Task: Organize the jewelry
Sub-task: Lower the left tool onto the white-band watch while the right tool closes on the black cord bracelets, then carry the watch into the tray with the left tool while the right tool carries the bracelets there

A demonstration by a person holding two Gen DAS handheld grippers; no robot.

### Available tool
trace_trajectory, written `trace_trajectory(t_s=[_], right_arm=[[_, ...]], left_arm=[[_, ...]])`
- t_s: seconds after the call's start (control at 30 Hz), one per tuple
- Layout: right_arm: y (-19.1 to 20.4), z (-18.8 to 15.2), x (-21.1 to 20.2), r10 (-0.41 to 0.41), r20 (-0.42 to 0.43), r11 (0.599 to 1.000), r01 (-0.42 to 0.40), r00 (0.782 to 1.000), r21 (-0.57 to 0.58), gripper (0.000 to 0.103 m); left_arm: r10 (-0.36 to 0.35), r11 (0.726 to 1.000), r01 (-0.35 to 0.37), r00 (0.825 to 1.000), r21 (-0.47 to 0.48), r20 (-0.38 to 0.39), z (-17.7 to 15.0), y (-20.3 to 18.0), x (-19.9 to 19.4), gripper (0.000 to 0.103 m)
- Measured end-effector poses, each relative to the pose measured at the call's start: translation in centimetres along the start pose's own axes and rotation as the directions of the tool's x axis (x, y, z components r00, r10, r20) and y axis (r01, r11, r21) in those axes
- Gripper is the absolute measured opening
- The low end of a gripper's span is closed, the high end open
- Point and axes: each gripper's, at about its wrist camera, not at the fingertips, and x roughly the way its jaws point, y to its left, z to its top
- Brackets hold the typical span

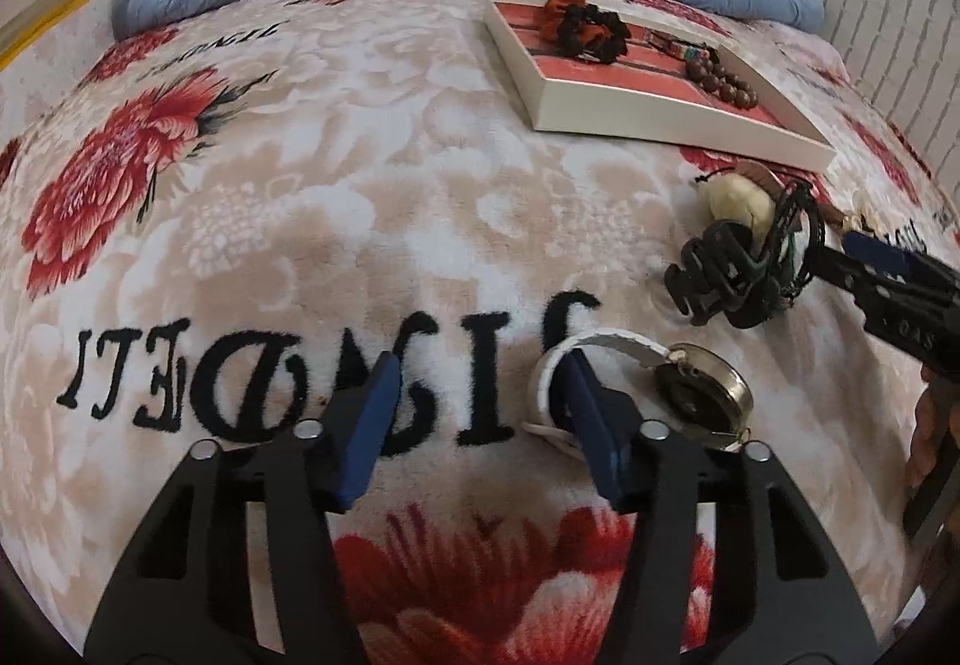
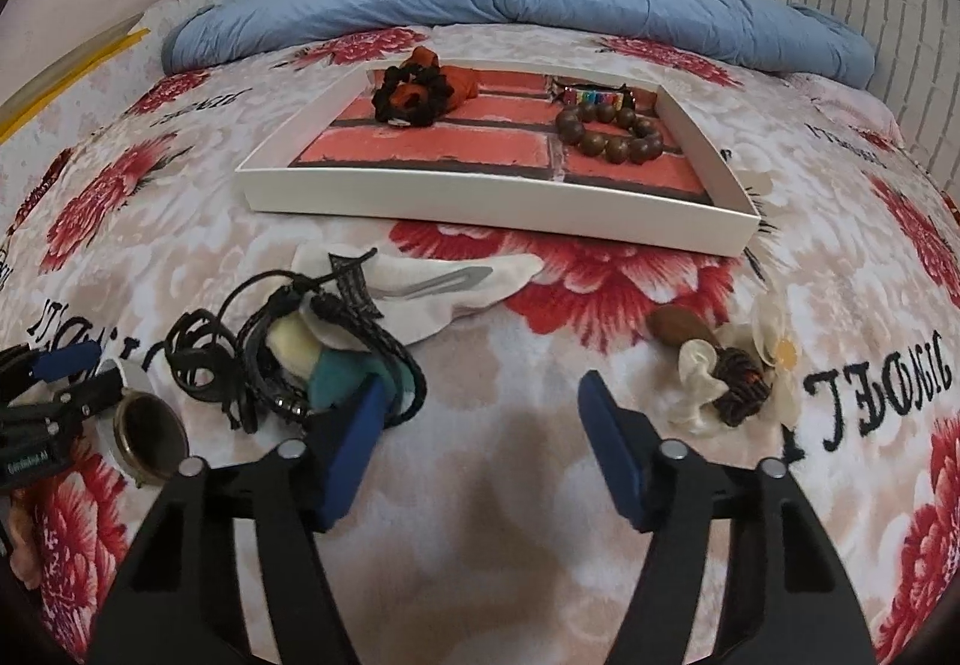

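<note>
Your left gripper (image 1: 480,413) hangs low over the floral blanket (image 1: 300,221) with its blue pads spread wide and nothing between them. The right pad sits just inside the loop of the white-strapped wristwatch (image 1: 672,383), whose round metal case lies face down just to the right of that pad; whether the pad touches the strap is hard to tell.

Your right gripper (image 2: 480,425) is also wide apart and holds nothing. Its left pad rests beside, perhaps against, the tangle of black cord bracelets (image 2: 312,347) heaped over a cream and teal soft piece. From the left wrist view that same heap includes a black claw hair clip (image 1: 720,275), with your right gripper's tip at its far right side.

Farther off lies a white hair bow with a metal clip (image 2: 432,281), and to the right of your right gripper a white flower hair tie with a brown knot (image 2: 738,377), next to a brown teardrop-shaped piece (image 2: 678,326).

The white tray (image 2: 498,206) with its brick-pattern floor sits at the far side. In its far left part is the orange and black scrunchie (image 2: 420,92); in its far right part are the wooden bead bracelet (image 2: 612,131) and, just behind it, a rainbow bead bracelet (image 2: 591,96). A rolled blue quilt (image 2: 510,5) lies along the far wall.
</note>
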Motion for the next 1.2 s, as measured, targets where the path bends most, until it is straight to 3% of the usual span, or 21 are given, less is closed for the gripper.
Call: trace_trajectory(t_s=[0.17,0.33,0.5,0.53,0.73,1.2], right_arm=[[0.2,0.4,1.3,0.022,-0.026,1.000,-0.022,0.999,0.011,0.049],[0.6,0.5,1.8,0.057,-0.042,0.998,-0.057,0.997,0.001,0.021],[0.5,0.5,2.1,0.110,-0.054,0.994,-0.110,0.992,-0.002,0.010],[0.4,0.5,2.0,0.112,-0.047,0.994,-0.112,0.993,-0.003,0.009],[-0.7,0.9,0.5,0.121,-0.002,0.993,-0.121,0.993,-0.013,0.007],[-5.8,4.1,-3.8,0.152,0.125,0.988,-0.156,0.980,0.024,0.007]], left_arm=[[-0.001,1.000,0.001,1.000,0.010,-0.012,0.3,-0.3,0.3,0.042],[0.003,1.000,-0.003,1.000,0.025,-0.003,0.5,-0.7,0.5,0.026],[-0.005,0.999,0.005,1.000,0.033,0.004,0.4,-1.0,0.5,0.016],[-0.021,0.999,0.021,1.000,0.025,0.006,0.4,-0.9,0.5,0.010],[-0.028,1.000,0.028,0.999,0.001,0.024,0.3,-0.9,0.1,0.007],[-0.056,0.998,0.055,0.980,0.015,0.189,0.1,-2.8,-4.5,0.005]])
